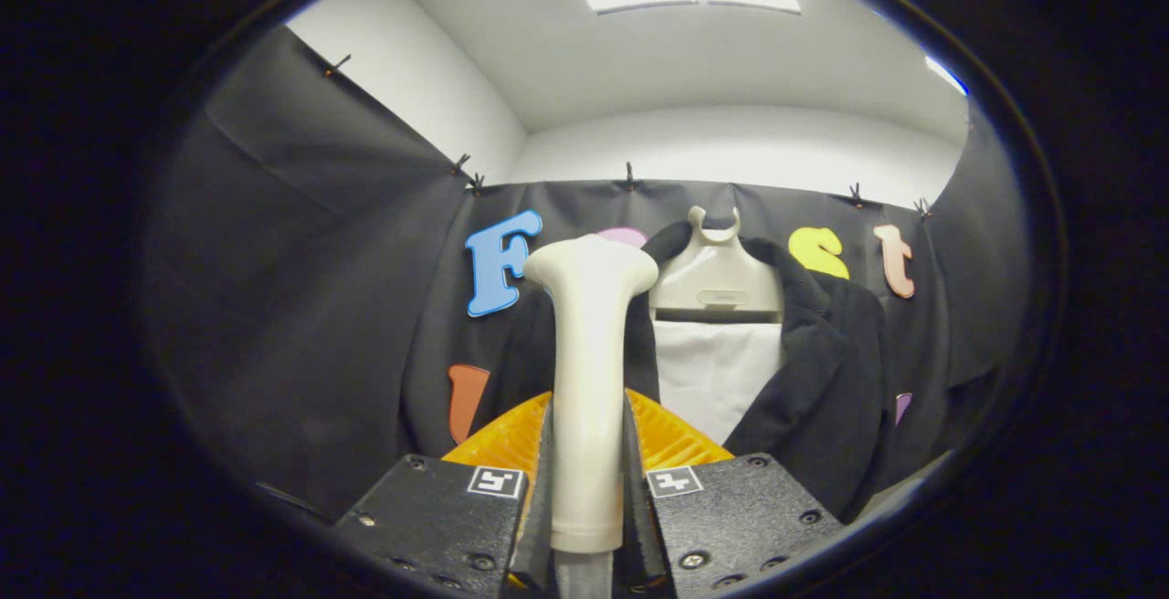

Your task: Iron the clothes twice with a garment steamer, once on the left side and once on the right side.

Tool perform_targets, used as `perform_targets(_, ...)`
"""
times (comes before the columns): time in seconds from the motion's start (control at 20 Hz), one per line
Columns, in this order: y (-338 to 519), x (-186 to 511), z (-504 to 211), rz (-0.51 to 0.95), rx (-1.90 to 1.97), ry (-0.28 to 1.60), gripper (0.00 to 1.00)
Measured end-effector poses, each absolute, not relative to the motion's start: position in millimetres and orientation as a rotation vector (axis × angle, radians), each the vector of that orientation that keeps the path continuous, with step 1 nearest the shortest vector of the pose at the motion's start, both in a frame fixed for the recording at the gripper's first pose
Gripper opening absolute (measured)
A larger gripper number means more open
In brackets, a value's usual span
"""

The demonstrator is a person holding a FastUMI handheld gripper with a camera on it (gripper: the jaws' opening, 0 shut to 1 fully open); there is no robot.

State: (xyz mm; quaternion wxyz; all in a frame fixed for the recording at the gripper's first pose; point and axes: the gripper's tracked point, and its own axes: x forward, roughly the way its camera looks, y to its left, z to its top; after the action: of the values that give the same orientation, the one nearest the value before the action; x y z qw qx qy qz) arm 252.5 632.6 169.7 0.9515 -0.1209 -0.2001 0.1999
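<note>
Between the fingers: the garment steamer (589, 380) stands clamped, its handle rising out of the tool (587, 489).
Tool state: nearly closed, both fingers (539, 480) pressing the pale handle from either side, with no gap on either flank.
Steamer axis: long axis upright, running straight up from the fingers; the handle widens at the top into a rounded head (592, 263), which leans slightly toward the right.
Steamer and tool: handle base sits low between the fingers, the head well above and beyond them.
Clothes: a dark jacket (822, 371) hangs on a pale hanger (715, 275) beyond the steamer, just to its right, open at the front over a white panel (717, 375).
Steamer to jacket: the head overlaps the jacket's near lapel in the picture; whether it touches cannot be told.
Edges: the black cloth wall (301, 307) closes in behind and to both sides of the jacket.
Open room: bare cloth left of the steamer; white ceiling (639, 60) above the cloth's top edge.
</note>
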Motion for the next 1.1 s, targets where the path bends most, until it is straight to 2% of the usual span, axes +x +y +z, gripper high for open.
perform_targets(0.3, 621.9, 263.1, 149.4, 0.373, -0.270, -0.368, 0.36)
perform_targets(1.1, 571.0, 236.4, 63.7, 0.377, -0.256, -0.224, 0.36)
